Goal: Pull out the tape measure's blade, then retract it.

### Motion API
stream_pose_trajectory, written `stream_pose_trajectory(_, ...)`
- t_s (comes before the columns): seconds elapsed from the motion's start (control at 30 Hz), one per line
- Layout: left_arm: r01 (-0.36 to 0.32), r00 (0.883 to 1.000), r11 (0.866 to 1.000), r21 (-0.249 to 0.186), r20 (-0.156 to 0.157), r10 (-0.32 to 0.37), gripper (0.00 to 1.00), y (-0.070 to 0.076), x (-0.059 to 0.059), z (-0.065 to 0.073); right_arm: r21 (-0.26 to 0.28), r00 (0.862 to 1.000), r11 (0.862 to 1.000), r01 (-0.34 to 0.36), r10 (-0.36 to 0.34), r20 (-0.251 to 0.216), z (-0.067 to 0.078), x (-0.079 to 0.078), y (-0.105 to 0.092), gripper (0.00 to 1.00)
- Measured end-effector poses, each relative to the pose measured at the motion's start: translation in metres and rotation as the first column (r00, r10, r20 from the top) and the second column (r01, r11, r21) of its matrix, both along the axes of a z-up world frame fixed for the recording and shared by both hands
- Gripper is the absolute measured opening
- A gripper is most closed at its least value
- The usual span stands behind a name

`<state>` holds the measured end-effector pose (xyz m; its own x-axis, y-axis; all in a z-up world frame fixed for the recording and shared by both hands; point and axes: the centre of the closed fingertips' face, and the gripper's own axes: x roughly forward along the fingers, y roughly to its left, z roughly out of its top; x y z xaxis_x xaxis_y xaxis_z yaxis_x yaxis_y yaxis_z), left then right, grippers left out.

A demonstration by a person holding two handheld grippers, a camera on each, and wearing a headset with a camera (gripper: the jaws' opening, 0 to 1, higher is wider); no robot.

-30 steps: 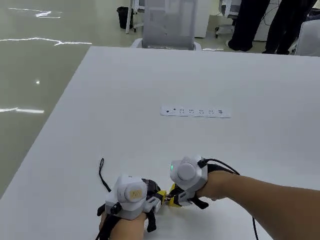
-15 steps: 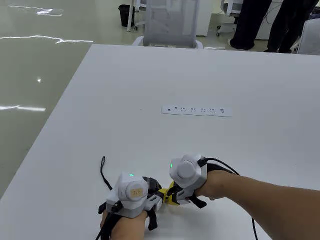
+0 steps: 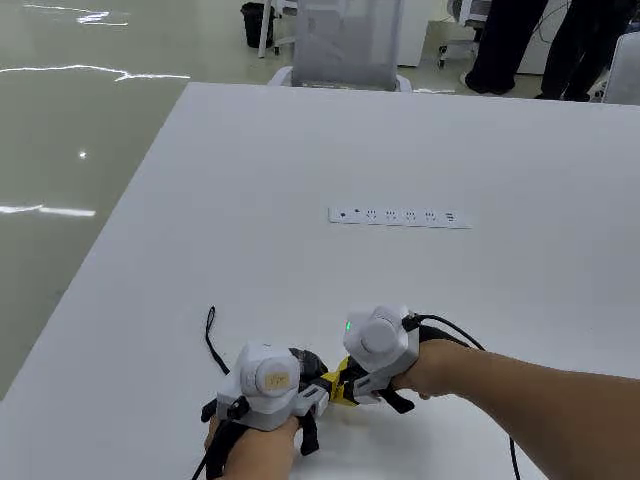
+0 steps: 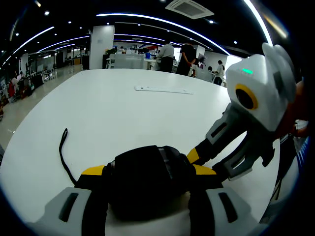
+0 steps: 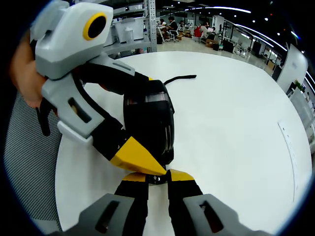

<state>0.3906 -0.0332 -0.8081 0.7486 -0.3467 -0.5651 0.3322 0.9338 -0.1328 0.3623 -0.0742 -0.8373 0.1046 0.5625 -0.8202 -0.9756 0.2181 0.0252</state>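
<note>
A black tape measure (image 3: pixel 308 362) sits low over the white table's near edge, between the two grippers. In the left gripper view its body (image 4: pixel 147 187) lies between the yellow-tipped jaws of my left gripper (image 4: pixel 147 172), which is shut on it. My right gripper (image 5: pixel 157 176) has its yellow fingertips (image 5: pixel 180 175) pressed together at the case's lower edge, where the blade comes out; the blade's tip is mostly hidden between them. In the head view the left gripper (image 3: pixel 318 380) and right gripper (image 3: pixel 338 386) meet tip to tip. A black wrist strap (image 3: pixel 210 340) trails left from the case.
A white power strip (image 3: pixel 398 216) lies flat at the middle of the white table (image 3: pixel 250 200). A grey chair (image 3: pixel 345 40) stands at the far edge, and people stand at the back right. The table's left edge drops to a shiny floor.
The head camera has drifted a little, shifting the whole picture. Both grippers stay together at the tape measure, with no blade length showing.
</note>
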Motion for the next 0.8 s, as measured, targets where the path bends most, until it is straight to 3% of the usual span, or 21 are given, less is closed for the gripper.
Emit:
stream_pose_trajectory(0.43,0.002,1.000,1.000,-0.004,-0.001,-0.002,0.64,0.0002,0.0000,-0.0001,0.026,1.000,1.000,0.000,0.000,0.010,0.0003,0.0006,0.0027,0.15)
stream_pose_trajectory(0.5,0.004,1.000,1.000,-0.004,-0.007,-0.004,0.64,0.0005,0.0001,-0.0005,0.032,0.998,0.999,-0.040,0.039,0.040,0.0003,-0.0006,0.0022,0.16)
stream_pose_trajectory(0.6,0.010,1.000,1.000,-0.007,-0.007,-0.010,0.64,0.0007,-0.0007,0.0007,0.047,0.998,0.999,-0.022,0.020,0.054,0.0007,-0.0014,-0.0018,0.17)
stream_pose_trajectory(0.63,0.010,1.000,1.000,-0.006,-0.005,-0.010,0.64,0.0008,-0.0003,0.0002,0.057,0.997,0.998,-0.011,0.006,0.079,0.0018,0.0016,-0.0024,0.19)
stream_pose_trajectory(0.8,0.009,1.000,1.000,-0.006,-0.003,-0.009,0.64,0.0014,-0.0001,-0.0001,0.075,0.997,0.997,0.009,-0.015,0.081,0.0029,-0.0014,-0.0060,0.20)
